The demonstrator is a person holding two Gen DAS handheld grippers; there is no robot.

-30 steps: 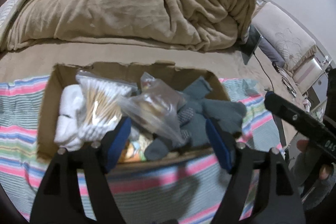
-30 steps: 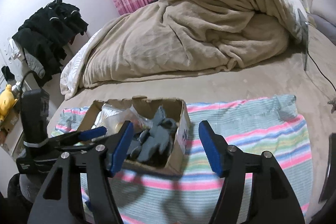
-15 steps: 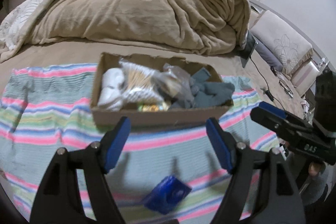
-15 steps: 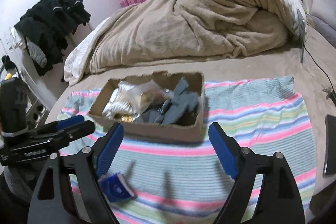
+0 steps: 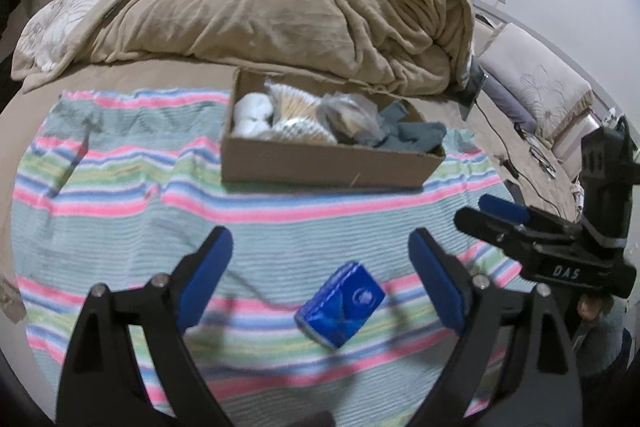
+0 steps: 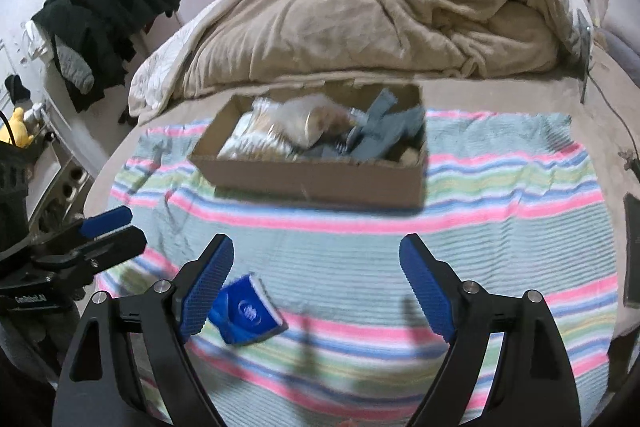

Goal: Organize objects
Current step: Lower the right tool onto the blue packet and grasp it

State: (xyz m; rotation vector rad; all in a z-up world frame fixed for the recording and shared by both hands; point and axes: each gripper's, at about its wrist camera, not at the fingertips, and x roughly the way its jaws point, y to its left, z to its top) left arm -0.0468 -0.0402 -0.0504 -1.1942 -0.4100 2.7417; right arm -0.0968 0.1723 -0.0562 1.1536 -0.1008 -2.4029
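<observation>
A cardboard box (image 5: 324, 159) sits on a striped towel (image 5: 120, 203) on the bed. It holds a white sock, a bag of cotton swabs (image 5: 296, 107), a clear plastic bag and grey-blue gloves (image 5: 416, 135). The box also shows in the right wrist view (image 6: 320, 179). A blue packet (image 5: 340, 307) lies on the towel near the front, between my left gripper's (image 5: 320, 279) open jaws but lower. In the right wrist view the packet (image 6: 248, 311) lies by the left finger. My right gripper (image 6: 316, 283) is open and empty.
A rumpled beige blanket (image 5: 280, 7) lies behind the box. Black clothes (image 6: 104, 19) hang at the left by the wall. A cable (image 5: 504, 147) and a pillow (image 5: 536, 87) lie at the bed's right side. A dark flat object (image 6: 632, 251) lies at the towel's right edge.
Both grippers have pulled back from the box toward the near edge of the towel. The box now looks farther away and the blue packet has come into view.
</observation>
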